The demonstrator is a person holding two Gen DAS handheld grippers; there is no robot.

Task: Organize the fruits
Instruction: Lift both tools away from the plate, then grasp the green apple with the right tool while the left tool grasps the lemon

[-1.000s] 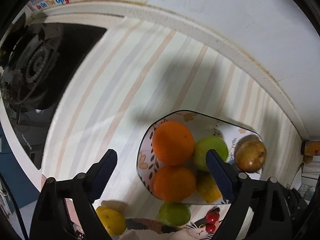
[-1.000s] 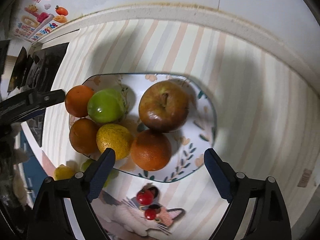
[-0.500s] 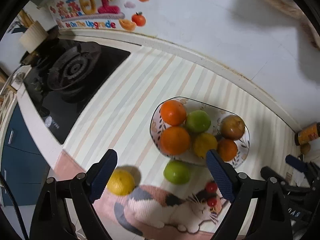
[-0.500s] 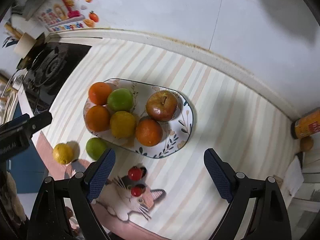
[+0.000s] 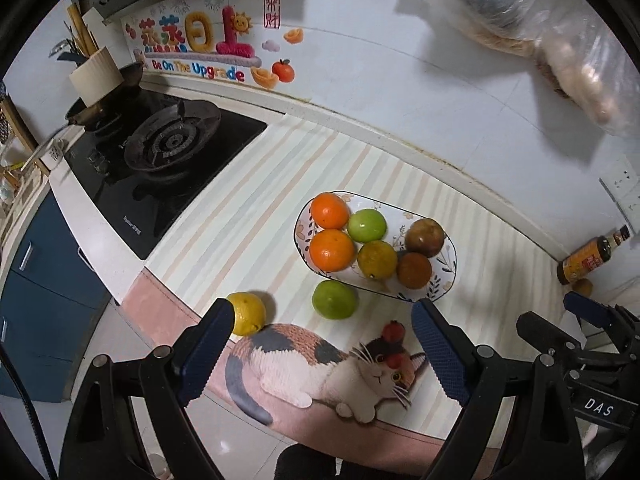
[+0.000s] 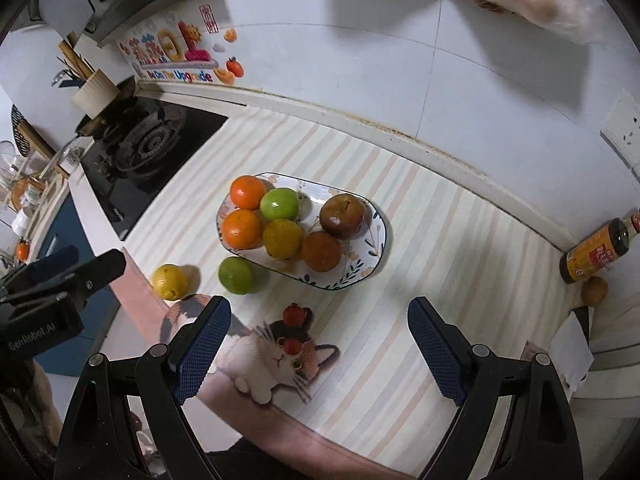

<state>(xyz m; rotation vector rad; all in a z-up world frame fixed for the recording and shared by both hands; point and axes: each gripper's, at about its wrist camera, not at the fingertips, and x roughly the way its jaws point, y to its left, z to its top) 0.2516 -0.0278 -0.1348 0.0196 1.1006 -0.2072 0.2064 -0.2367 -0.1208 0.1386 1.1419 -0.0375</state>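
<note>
A patterned oval plate (image 5: 446, 276) (image 6: 376, 240) on the striped counter mat holds several fruits: two oranges, a green apple (image 5: 367, 225), a yellow citrus, a darker orange and a brown apple (image 6: 343, 216). A green fruit (image 5: 334, 299) (image 6: 236, 275) and a yellow lemon (image 5: 248, 313) (image 6: 169, 282) lie on the mat in front of the plate. Two small red fruits (image 6: 293, 315) sit on the cat picture. My left gripper (image 5: 320, 344) and right gripper (image 6: 318, 340) are both open and empty, held high above the counter's front edge.
A black gas hob (image 5: 160, 152) with a pan lies to the left. A sauce bottle (image 6: 596, 250) and a small brown fruit (image 6: 594, 290) stand at the right wall. A plastic bag (image 5: 560, 32) hangs on the tiled wall. The counter edge drops off in front.
Both grippers have pulled up and back from close over the plate, so the whole counter shows. The fruits have not moved.
</note>
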